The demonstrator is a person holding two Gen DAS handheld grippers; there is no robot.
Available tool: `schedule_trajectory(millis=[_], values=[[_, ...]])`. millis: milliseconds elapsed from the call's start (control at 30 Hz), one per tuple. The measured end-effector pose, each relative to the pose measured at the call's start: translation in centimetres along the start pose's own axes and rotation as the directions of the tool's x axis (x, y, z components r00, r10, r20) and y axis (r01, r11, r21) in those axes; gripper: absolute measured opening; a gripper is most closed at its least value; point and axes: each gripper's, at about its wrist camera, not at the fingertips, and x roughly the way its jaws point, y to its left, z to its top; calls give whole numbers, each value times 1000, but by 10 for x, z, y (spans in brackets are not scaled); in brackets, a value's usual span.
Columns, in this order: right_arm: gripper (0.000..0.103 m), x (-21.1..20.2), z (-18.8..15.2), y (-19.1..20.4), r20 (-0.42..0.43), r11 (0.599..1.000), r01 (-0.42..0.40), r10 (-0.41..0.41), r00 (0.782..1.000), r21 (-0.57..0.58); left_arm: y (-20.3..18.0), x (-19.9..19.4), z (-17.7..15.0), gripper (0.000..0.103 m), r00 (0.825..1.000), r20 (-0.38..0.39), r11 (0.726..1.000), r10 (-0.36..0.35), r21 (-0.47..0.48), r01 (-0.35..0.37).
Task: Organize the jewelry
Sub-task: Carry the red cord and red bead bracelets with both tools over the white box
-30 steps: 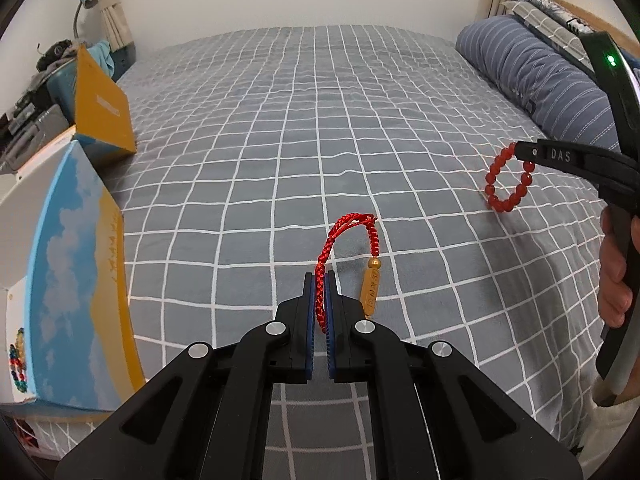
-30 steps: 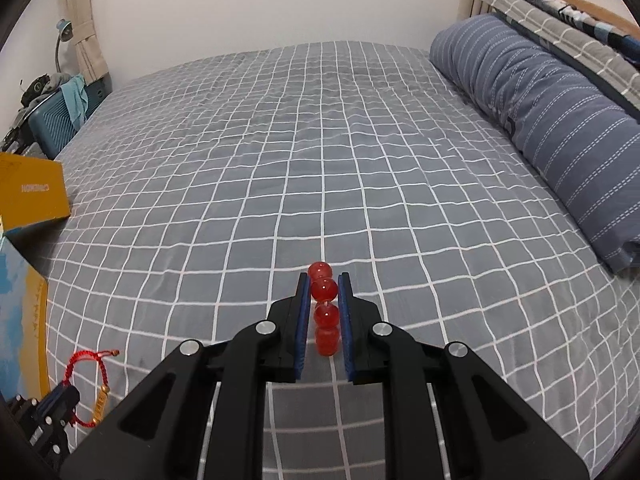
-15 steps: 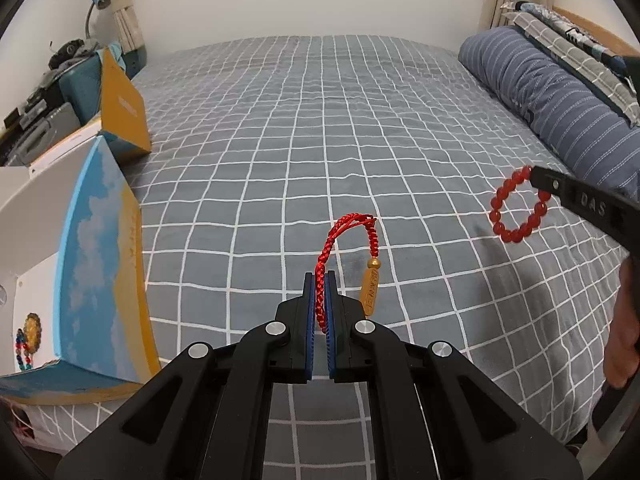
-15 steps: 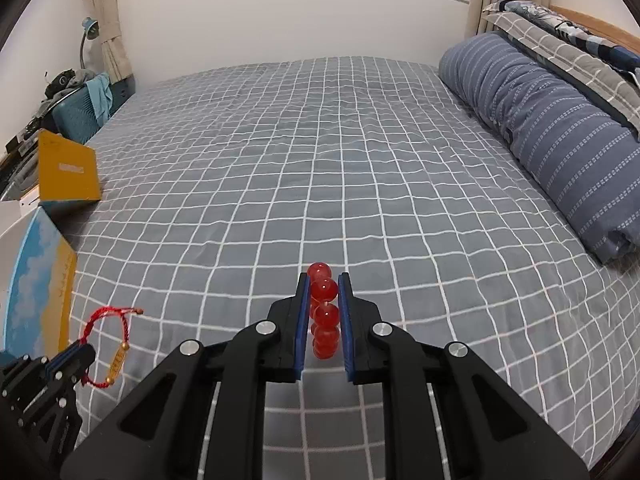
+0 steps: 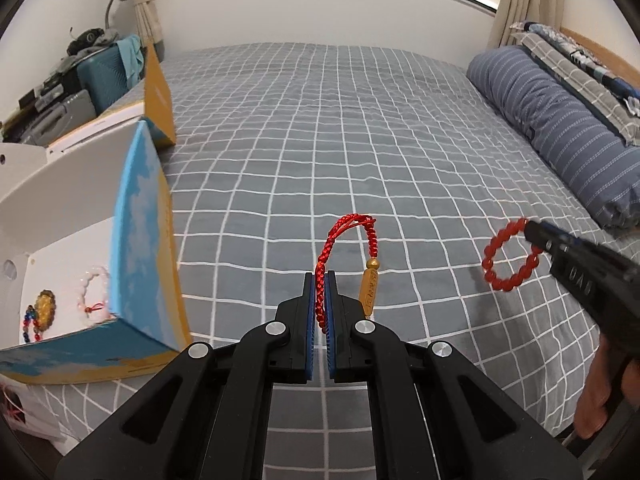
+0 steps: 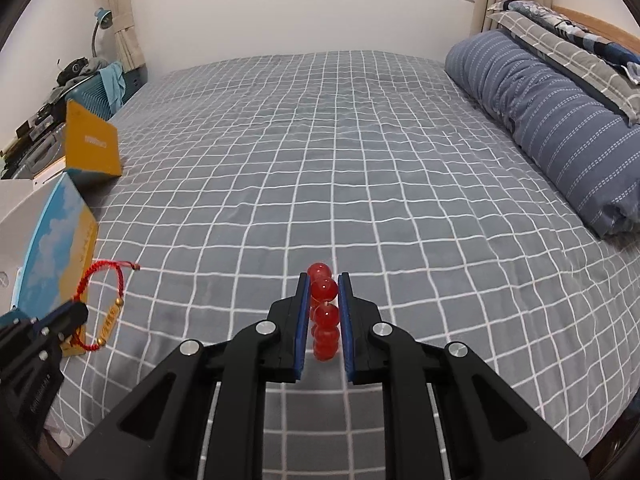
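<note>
Left tongs (image 5: pixel 319 280) clamp braided red cord bracelet (image 5: pixel 348 240) | right tongs (image 6: pixel 323 284) pinch glossy round-bead bracelet (image 6: pixel 324 312)

We find the right gripper (image 6: pixel 323 284) clamped on a red bead bracelet (image 6: pixel 325 314) above the checked bedspread (image 6: pixel 360 152) (left gripper (image 6: pixel 74 312) pinching a red cord bracelet (image 6: pixel 100 300)).

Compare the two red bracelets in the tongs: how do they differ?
The cord bracelet is thin braided red string with a gold tube charm; the bead bracelet is a ring of round translucent red beads. The left tongs close almost fully on the cord; the right tongs stand wider around the beads. Both are red, gripped and held above the bed.
</note>
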Motion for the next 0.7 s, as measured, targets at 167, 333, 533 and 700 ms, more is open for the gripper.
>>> schedule_trajectory(millis=[167, 333, 533, 700], values=[[13, -13, 5, 20, 11, 1000, -16, 16, 1000, -21, 9, -24, 5, 4, 1000, 30, 1000, 6, -15, -6], [13, -23, 16, 44, 8, 997, -74, 74, 997, -30, 27, -41, 18, 4, 999, 51, 999, -6, -33, 8], [13, -41, 38, 78, 23, 991, -120, 122, 992, -52, 57, -65, 34, 4, 995, 81, 998, 57, -35, -54], [13, -57, 56, 116, 47, 985, -145, 150, 988, -96, 91, -80, 44, 4, 991, 95, 994, 99, -58, -93]])
